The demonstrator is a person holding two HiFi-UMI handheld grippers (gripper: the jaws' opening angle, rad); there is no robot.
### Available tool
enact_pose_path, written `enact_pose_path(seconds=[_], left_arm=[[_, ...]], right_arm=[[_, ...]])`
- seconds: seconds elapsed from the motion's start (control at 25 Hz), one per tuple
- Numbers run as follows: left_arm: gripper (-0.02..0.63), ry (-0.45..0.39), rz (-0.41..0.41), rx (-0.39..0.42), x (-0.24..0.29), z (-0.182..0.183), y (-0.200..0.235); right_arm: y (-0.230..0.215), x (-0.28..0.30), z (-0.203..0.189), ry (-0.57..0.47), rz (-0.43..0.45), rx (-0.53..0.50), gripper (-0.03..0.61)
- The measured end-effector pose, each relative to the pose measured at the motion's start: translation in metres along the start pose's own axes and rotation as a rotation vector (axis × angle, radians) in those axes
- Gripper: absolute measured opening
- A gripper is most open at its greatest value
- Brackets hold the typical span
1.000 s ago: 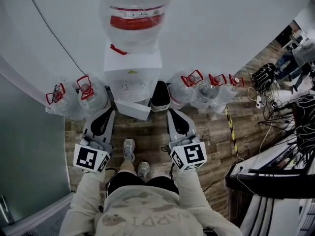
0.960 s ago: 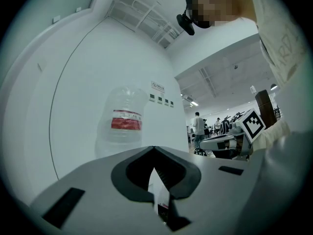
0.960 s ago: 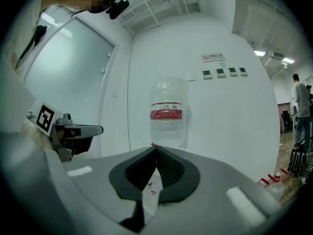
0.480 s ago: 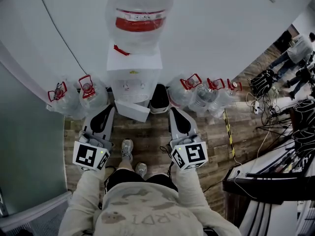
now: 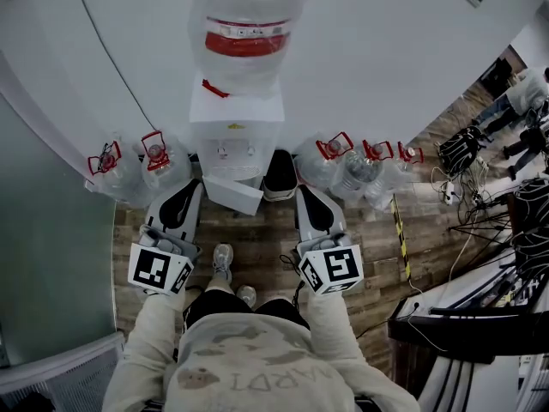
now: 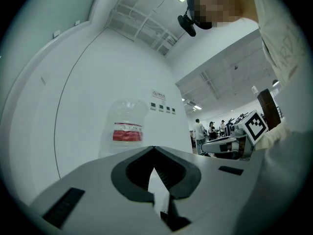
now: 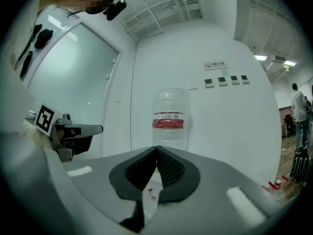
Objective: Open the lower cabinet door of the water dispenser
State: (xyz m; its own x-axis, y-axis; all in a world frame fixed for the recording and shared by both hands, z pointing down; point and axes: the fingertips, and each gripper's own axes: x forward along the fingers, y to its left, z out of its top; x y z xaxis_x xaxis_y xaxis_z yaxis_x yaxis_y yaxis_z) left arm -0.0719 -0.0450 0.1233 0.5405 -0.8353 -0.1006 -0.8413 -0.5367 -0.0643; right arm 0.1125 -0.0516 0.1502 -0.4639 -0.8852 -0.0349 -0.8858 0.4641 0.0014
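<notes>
The white water dispenser (image 5: 235, 141) stands against the curved wall with a clear bottle (image 5: 248, 33) on top. At its foot a white door panel (image 5: 233, 194) stands swung out at an angle over the wooden floor. My left gripper (image 5: 193, 185) is just left of that panel and my right gripper (image 5: 300, 192) just right of it. Neither touches the panel. Both point level at the dispenser with nothing between the jaws. In the left gripper view the left gripper (image 6: 154, 148) has its jaw tips together below the bottle (image 6: 127, 129). The right gripper (image 7: 157, 148) is likewise shut under the bottle (image 7: 169, 119).
Spare water jugs (image 5: 159, 166) stand left of the dispenser and more jugs (image 5: 347, 166) to its right. A dark rounded object (image 5: 280, 174) sits against the dispenser's right side. Cables and equipment (image 5: 506, 230) crowd the right. A glass wall (image 5: 51, 256) runs along the left.
Both grippers have lifted a little and stay shut. The swung-out door panel stands as before.
</notes>
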Motion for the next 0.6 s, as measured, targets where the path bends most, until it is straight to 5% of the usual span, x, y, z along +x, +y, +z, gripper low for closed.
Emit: enact_pose_path(seconds=[0.6], left_arm=[[0.003, -0.013, 0.01, 0.0, -0.0075, 0.0039, -0.0051]], right_arm=[[0.0074, -0.004, 0.0065, -0.016, 0.019, -0.015, 0.009]])
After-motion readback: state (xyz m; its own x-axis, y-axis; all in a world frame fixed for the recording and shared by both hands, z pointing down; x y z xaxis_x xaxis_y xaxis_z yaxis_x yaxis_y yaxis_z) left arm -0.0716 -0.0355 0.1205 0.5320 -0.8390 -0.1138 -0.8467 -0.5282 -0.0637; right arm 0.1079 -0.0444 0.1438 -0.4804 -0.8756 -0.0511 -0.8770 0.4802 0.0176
